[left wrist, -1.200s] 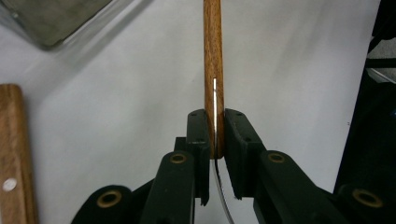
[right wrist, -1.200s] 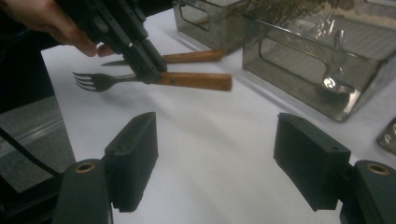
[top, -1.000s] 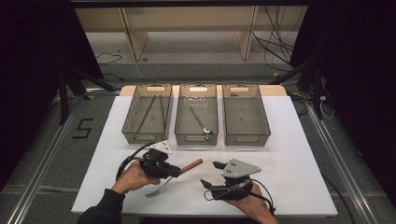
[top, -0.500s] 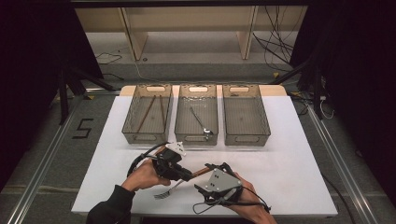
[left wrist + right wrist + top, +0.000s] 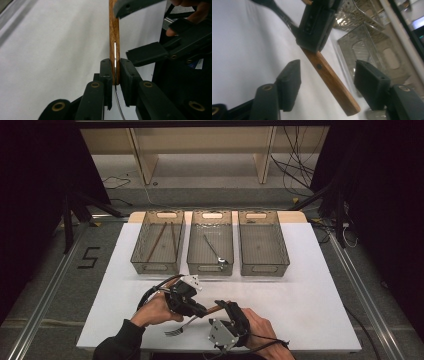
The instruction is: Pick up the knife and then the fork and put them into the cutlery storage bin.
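Already lifted off table (image 5: 310, 285): fork (image 5: 176, 329) pinched at wooden handle by left gripper (image 5: 200, 311). Right gripper (image 5: 220, 306) closing around handle end, pads apart, not touching. Handover and binning left.

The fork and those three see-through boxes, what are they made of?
The fork has a handle that looks like wood: brown, grainy, smooth, with a dark rivet. Its tines and thin neck look like shiny metal, bright and reflective. The three boxes seem to be clear, smoky-tinted plastic with dotted walls and cut-out grips; glass is unlikely.
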A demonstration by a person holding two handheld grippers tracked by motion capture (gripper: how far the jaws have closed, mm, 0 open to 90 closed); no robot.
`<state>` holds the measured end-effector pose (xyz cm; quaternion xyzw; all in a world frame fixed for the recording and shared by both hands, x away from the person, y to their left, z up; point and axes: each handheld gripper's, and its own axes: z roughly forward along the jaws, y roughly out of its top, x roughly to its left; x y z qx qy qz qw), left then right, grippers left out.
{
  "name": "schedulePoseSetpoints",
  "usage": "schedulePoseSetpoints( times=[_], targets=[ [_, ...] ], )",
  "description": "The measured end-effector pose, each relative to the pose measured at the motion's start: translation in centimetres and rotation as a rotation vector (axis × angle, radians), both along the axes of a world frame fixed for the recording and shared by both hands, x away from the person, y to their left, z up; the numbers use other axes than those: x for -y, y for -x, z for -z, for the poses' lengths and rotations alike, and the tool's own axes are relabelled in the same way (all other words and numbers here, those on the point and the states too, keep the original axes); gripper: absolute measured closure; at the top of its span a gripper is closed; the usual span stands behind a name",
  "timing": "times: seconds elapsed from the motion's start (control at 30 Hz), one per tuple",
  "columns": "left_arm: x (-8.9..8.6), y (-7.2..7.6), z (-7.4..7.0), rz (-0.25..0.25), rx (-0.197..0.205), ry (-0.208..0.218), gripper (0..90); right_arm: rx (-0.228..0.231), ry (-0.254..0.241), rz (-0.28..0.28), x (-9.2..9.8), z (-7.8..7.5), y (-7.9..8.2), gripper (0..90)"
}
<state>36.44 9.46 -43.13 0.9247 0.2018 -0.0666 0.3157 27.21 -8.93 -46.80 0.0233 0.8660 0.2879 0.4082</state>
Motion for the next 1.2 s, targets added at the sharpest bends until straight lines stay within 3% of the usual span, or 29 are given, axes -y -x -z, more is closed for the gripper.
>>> schedulePoseSetpoints(
  times=[0.1,0.4,0.77,1.2],
  targets=[
    [0.2,0.2,-0.2,0.006,-0.004,0.001,80.5,0.076,0.061,-0.010,-0.5,0.6,0.4,44.8],
    [0.3,0.4,-0.3,0.019,-0.010,-0.006,80.4,0.176,0.146,-0.025,-0.9,1.5,0.8,56.4],
    [0.4,0.3,-0.1,0.022,-0.030,-0.017,80.4,0.244,0.194,-0.062,-1.0,2.0,1.2,67.5],
    [0.3,0.2,0.0,0.008,-0.051,-0.006,80.2,0.292,0.255,-0.095,-1.0,2.7,1.4,75.5]
  ],
)
